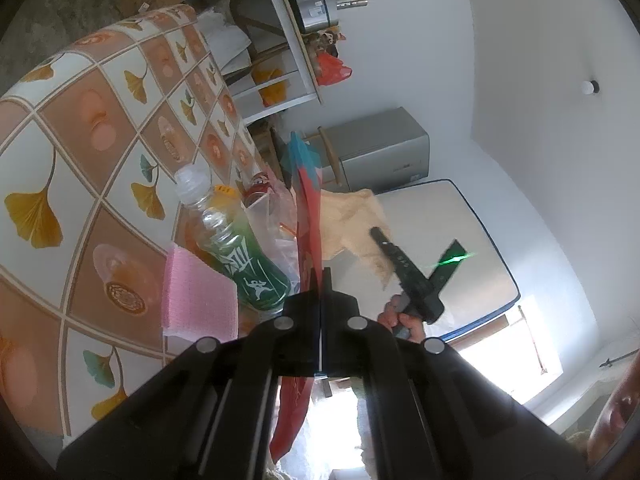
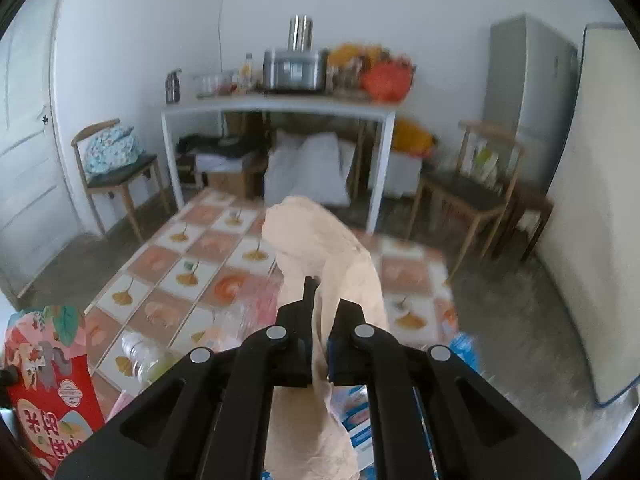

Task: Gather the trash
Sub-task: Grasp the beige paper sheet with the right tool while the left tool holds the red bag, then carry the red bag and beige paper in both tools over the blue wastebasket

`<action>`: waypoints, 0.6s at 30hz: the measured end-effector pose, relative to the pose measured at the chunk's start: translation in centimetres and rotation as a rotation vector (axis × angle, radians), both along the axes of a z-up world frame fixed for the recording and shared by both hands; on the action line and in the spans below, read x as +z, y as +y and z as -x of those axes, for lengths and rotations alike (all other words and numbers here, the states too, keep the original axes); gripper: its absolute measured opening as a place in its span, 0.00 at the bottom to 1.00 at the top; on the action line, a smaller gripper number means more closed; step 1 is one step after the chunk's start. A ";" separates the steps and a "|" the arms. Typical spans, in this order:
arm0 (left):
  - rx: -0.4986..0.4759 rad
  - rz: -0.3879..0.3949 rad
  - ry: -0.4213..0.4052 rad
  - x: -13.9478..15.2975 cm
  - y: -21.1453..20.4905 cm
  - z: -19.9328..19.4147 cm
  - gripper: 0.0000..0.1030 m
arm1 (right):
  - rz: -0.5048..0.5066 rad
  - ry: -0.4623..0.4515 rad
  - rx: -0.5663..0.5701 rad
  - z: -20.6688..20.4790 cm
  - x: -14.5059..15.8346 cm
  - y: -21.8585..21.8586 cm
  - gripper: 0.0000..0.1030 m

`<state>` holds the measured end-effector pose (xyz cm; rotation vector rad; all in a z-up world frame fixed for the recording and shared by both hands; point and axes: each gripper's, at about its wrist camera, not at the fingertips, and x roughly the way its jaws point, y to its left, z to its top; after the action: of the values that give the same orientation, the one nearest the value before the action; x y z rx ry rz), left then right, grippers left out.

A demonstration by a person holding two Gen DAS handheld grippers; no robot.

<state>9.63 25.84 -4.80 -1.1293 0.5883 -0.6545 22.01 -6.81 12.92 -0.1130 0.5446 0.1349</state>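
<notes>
Door [image 2: 28, 120] only behind right jaws

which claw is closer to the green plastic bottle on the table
Left. The left claw, shut on the red bag, sits right beside the green bottle; the right claw, holding beige paper, is beyond the bag.

The red bag [image 2: 52, 384] is cut off at the lower left edge. The items on the far bench [image 2: 280, 102] are blurred. The beige paper [image 2: 320, 264] hides the tablecloth [image 2: 168, 280] behind it.
</notes>
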 end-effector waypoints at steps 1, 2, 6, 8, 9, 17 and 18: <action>0.000 -0.004 -0.004 0.2 -0.1 0.1 0.00 | 0.011 -0.022 -0.002 0.5 0.5 0.0 0.05; 0.001 -0.009 -0.009 0.5 -0.2 0.3 0.00 | 0.030 -0.059 -0.006 1.3 1.2 0.0 0.05; 0.000 -0.026 -0.026 1.5 -0.7 0.8 0.00 | 0.088 -0.166 -0.023 4.1 3.2 0.0 0.05; -0.002 -0.038 -0.034 2.0 -1.1 1.0 0.00 | 0.125 -0.234 -0.038 6.0 4.3 -0.2 0.05; -0.004 -0.041 -0.038 2.3 -1.3 1.1 0.00 | 0.138 -0.264 -0.047 7.0 4.7 -0.4 0.05; -0.052 -0.075 -0.103 5.3 -4.2 2.2 0.00 | 0.144 -0.369 -0.119 13.0 7.3 -4.1 0.05; -0.067 -0.078 -0.112 5.8 -4.9 2.2 0.00 | 0.140 -0.377 -0.131 13.8 7.5 -4.7 0.05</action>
<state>7.42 20.94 0.96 -0.9964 0.5528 -0.7415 8.22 -11.55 20.37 -0.2333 0.1839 -0.0534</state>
